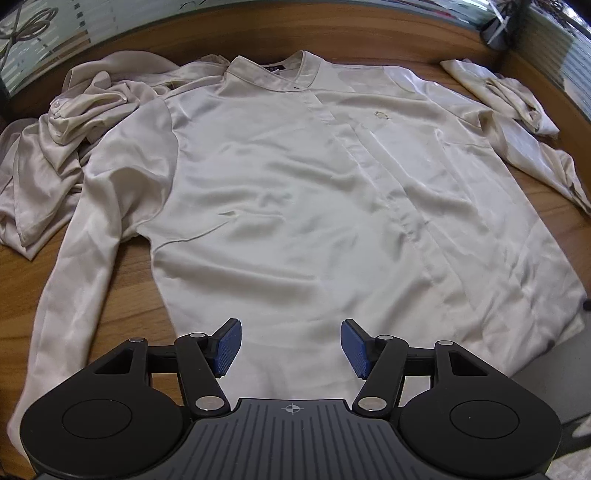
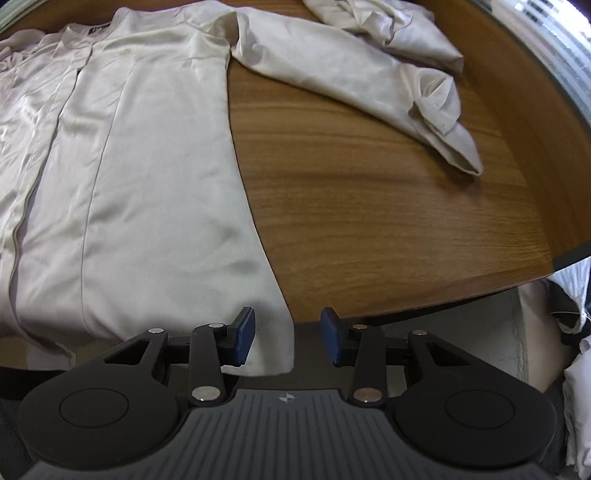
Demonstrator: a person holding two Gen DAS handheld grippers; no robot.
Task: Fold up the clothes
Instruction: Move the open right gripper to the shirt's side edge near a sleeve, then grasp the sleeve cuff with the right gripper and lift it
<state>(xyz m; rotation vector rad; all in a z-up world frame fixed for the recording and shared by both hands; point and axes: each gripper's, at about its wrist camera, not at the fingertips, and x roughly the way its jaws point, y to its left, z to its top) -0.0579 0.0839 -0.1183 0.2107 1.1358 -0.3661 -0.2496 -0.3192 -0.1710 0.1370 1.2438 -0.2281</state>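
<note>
A cream long-sleeved shirt point(image 1: 295, 177) lies spread face up on the wooden table point(image 1: 125, 295), collar at the far side. My left gripper point(image 1: 291, 349) hangs open over the middle of the shirt's hem, its blue pads apart with nothing between them. In the right wrist view the same shirt point(image 2: 129, 177) fills the left half, its right sleeve point(image 2: 362, 81) stretched out across the wood. My right gripper point(image 2: 288, 338) is open above the hem's right corner, which hangs over the table's front edge; the pads do not press on the cloth.
A second crumpled cream garment point(image 1: 55, 147) lies bunched at the shirt's left. Another crumpled piece point(image 2: 388, 26) rests at the far right by the sleeve. Bare wood point(image 2: 388, 206) lies right of the shirt. Pale bundled fabric point(image 2: 576, 369) sits off the table's right corner.
</note>
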